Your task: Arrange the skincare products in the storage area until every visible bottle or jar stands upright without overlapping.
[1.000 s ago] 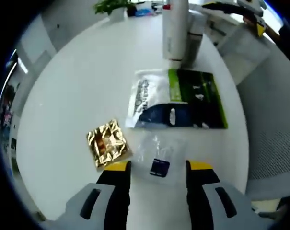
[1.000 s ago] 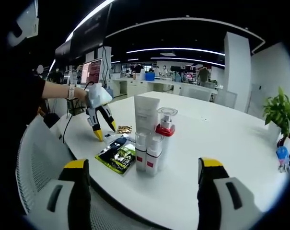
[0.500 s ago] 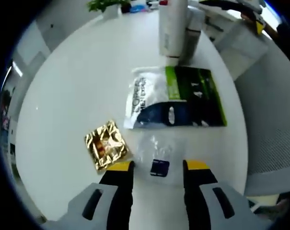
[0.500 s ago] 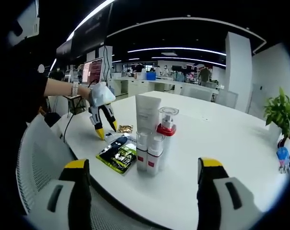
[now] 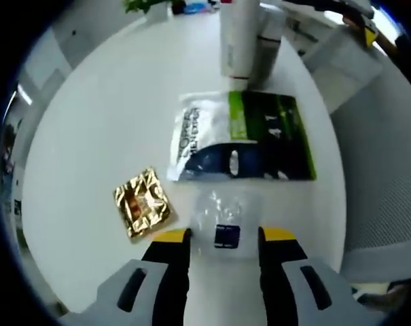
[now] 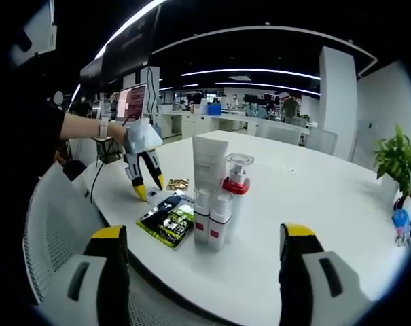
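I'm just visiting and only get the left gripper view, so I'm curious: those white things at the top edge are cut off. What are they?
Observer: A tall white tube standing upright, with a red-collared pump bottle beside it.
Operator: Anything else in that group?
Observer: Yes, two small bottles with red labels stand in front, side by side.
Operator: Is the other gripper doing anything?
Observer: The right gripper is open and holds nothing, well back from the group.
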Available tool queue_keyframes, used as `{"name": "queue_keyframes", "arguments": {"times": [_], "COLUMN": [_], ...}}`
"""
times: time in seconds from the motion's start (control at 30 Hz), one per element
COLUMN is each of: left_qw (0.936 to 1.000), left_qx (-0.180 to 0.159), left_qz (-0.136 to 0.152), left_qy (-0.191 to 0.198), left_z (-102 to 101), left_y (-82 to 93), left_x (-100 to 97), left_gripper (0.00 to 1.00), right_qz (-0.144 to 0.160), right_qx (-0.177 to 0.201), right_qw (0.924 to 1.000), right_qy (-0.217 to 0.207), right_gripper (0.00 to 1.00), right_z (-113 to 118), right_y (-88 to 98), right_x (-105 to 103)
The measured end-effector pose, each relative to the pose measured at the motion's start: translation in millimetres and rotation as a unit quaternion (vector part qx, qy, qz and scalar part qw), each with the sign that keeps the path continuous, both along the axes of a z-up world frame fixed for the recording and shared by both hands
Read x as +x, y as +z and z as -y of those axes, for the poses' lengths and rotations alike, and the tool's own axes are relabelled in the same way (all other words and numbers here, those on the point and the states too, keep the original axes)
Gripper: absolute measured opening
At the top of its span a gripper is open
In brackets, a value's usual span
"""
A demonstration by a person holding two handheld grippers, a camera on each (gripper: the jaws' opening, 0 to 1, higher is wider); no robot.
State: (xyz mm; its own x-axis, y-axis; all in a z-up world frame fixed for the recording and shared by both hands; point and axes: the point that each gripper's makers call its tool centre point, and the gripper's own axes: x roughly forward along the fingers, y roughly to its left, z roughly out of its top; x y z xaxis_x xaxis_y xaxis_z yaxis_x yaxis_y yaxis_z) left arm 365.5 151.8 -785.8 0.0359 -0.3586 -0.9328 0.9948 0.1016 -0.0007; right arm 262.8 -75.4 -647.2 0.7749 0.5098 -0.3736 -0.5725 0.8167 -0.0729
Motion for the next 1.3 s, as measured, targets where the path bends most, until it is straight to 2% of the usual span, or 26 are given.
{"name": "queue_keyframes", "arguments": {"times": [0.27,0.67,0.97,1.3], "left_qw": [0.9998,0.9999,0.9995,0.9998], "left_qx": [-0.004,0.005,-0.001,-0.003], "left_qz": [0.002,0.001,0.002,0.002], "left_qy": [0.017,0.013,0.031,0.018], "left_z": [0,3,5,6], "left_y": [0.3,0.2,0.4,0.7], "left_x": [-5.2,-15.7,-22.8,-37.0], "left_gripper": [0.37,0.37,0.36,0.36], "right_qz": [0.002,0.007,0.003,-0.002], "right_qx": [0.002,0.006,0.003,-0.005], "right_qw": [1.0,1.0,1.0,0.9999], "right_qy": [0.001,0.002,0.007,0.011], "right_gripper": [0.93,0.93,0.93,0.93], "right_z": [-1,-1,-2,-4], "right_y": [1.0,3.1,1.5,-1.4], "right_x": [0,0,-1,-2]}}
